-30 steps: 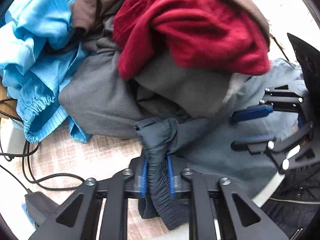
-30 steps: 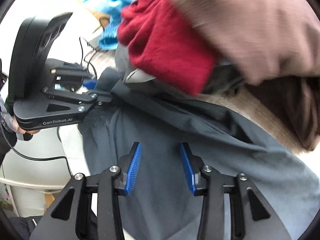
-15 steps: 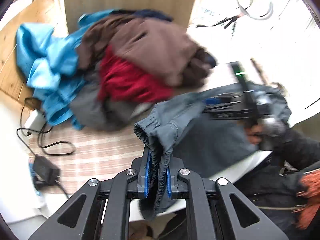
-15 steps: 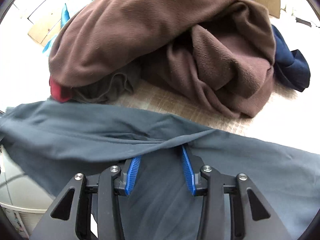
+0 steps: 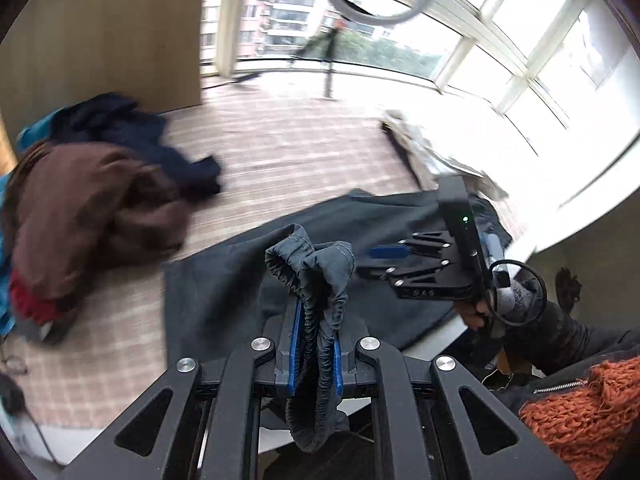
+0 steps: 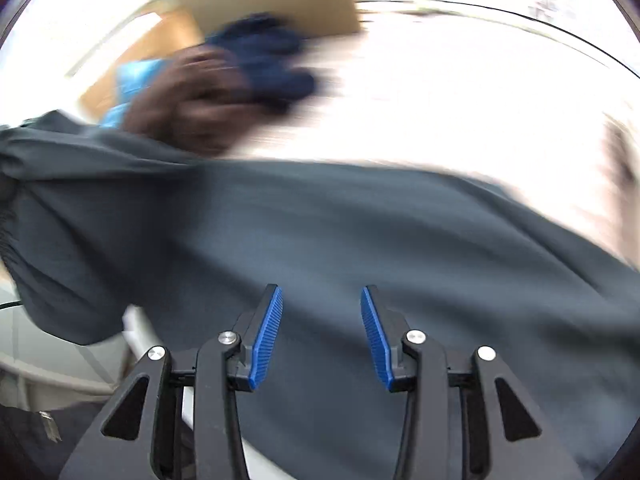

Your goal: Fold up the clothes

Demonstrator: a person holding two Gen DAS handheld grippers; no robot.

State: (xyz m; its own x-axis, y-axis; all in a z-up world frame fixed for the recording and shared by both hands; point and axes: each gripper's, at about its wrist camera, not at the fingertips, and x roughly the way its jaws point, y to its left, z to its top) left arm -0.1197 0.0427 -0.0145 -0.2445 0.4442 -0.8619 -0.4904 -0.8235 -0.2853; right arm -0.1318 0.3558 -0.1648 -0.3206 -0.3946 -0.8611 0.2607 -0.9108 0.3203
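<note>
Clamping the gathered elastic waistband (image 5: 320,312) between its blue pads, your left gripper (image 5: 315,354) carries one bunched corner of the dark grey trousers (image 5: 224,292) at the lower centre of its view; the rest of the garment drapes across the middle of the frame onto the checked table (image 5: 288,152).

Your right gripper (image 6: 322,336) has its pads apart with nothing pinched between them; the grey cloth (image 6: 360,240) only lies behind them. So the trousers hang from one grip, and a quick pull could, in my judgement, slide the elastic out of the left pads. The trailing fabric could also catch the brown garment (image 5: 92,208) and the navy one (image 5: 132,140) at centre left and drag that pile along; the cloth already hangs over the near table edge at the bottom, so a slip would likely drop it toward the floor. The right-hand view is heavily smeared, so judging the next grab point from it is risky.

Against the frame a second ago, the pile no longer fills the left view; it now sits small at the left, and the windows (image 5: 520,40) show across the top; the red garment (image 5: 28,300) is nearly buried, and the trousers are clear of the heap.
</note>
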